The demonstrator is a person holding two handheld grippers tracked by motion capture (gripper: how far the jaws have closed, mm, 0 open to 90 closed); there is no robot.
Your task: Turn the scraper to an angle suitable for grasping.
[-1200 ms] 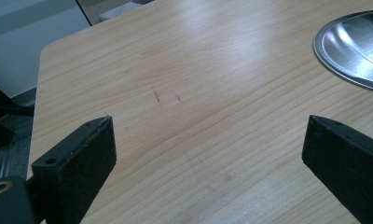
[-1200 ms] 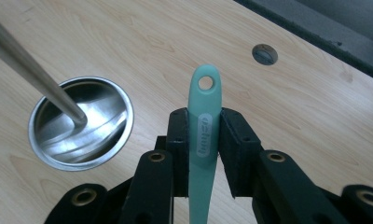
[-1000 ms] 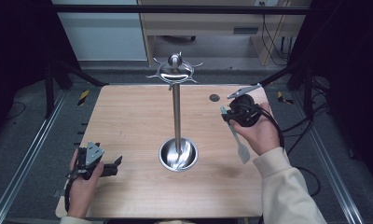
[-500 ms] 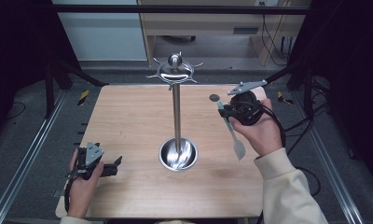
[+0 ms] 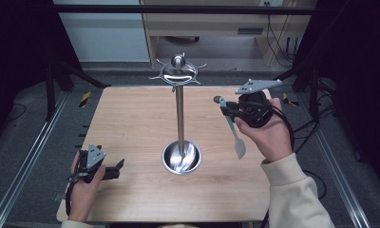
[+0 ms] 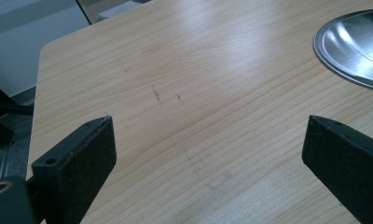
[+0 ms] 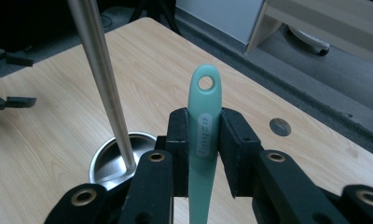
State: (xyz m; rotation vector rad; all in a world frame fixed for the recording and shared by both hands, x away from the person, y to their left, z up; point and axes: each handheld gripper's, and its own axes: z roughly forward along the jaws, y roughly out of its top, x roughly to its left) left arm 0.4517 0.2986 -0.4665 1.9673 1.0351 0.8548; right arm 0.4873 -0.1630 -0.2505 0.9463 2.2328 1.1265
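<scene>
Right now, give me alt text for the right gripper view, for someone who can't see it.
The right gripper's two black jaws are shut on the pale green plastic utensil handle, its hanging hole pointing up and away. Behind it to the left, a polished steel pole rises from a round steel base dish on the light wooden table.

Even overhead light falls on my table (image 5: 131,123); the surroundings left and right stay dark. Glare streaks the steel dish (image 6: 357,46) and pole (image 7: 100,70). My near jaws in both gripper views look soft; the high view is slightly grainy.
</scene>
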